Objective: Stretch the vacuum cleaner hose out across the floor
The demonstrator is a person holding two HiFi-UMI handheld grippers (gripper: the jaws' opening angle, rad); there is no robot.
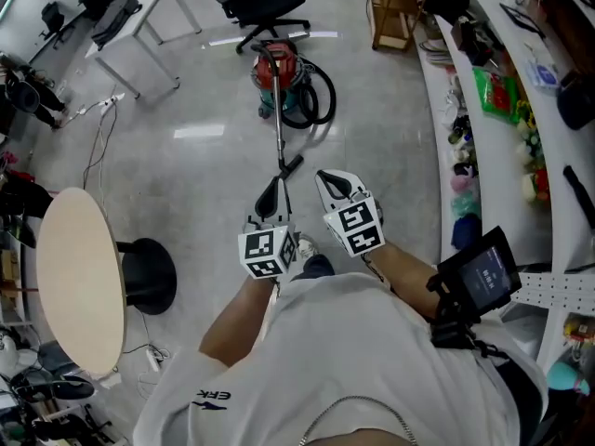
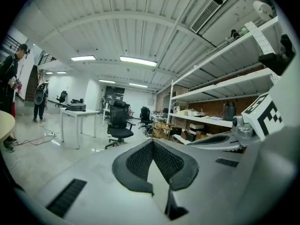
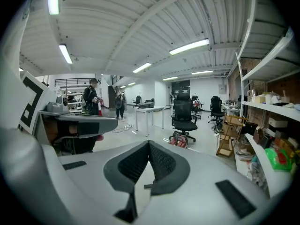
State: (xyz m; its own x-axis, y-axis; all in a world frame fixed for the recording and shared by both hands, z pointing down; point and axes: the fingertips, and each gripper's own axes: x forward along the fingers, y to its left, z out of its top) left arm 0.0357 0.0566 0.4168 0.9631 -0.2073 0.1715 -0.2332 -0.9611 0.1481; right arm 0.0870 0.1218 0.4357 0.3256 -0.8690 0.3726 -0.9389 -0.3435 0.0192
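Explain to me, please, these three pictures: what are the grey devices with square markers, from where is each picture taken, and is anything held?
A person holds a two-jaw gripper in each hand. The head view looks down from the person's head: the left gripper and the right gripper point toward a red-topped vacuum cleaner on the floor, its black hose looped beside it. The other two pictures come from cameras riding on each gripper, looking along its jaws. Both pairs of jaws are shut and hold nothing.
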